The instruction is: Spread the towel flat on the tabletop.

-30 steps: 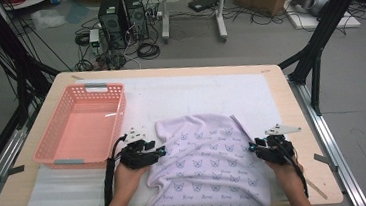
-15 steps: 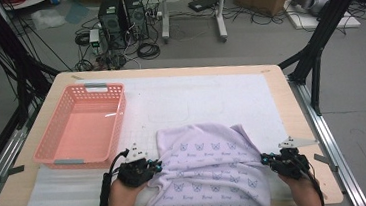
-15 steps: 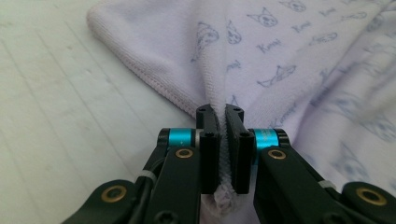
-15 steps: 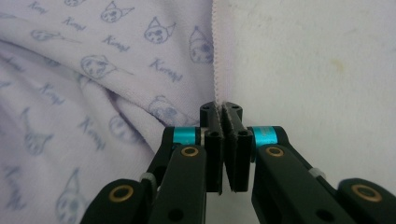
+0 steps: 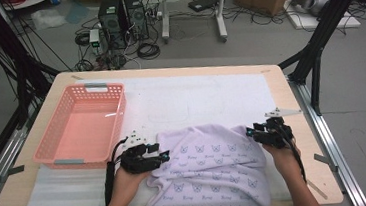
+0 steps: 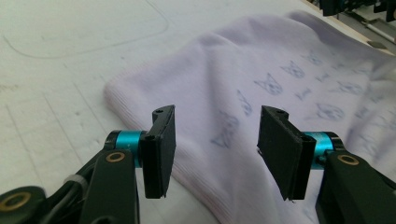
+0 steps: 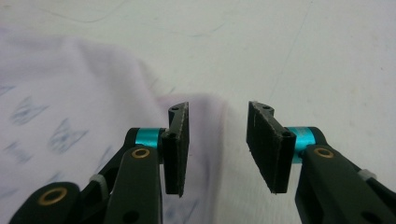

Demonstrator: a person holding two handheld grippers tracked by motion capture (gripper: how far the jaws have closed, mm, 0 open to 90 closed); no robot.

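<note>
High view: lilac garment (image 5: 212,173) between parted grippers (bare mat (image 5: 196,99) beyond its folded edge)

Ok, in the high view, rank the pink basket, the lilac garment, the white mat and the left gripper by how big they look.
1. white mat
2. lilac garment
3. pink basket, looks somewhat smaller than the garment, though it lies farther from the camera
4. left gripper, clearly smallest

My two forearms come in from the near edge. The left gripper (image 5: 161,155) and right gripper (image 5: 252,132) have just been opening; their jaws stand apart, with nothing pressed between them.
</note>
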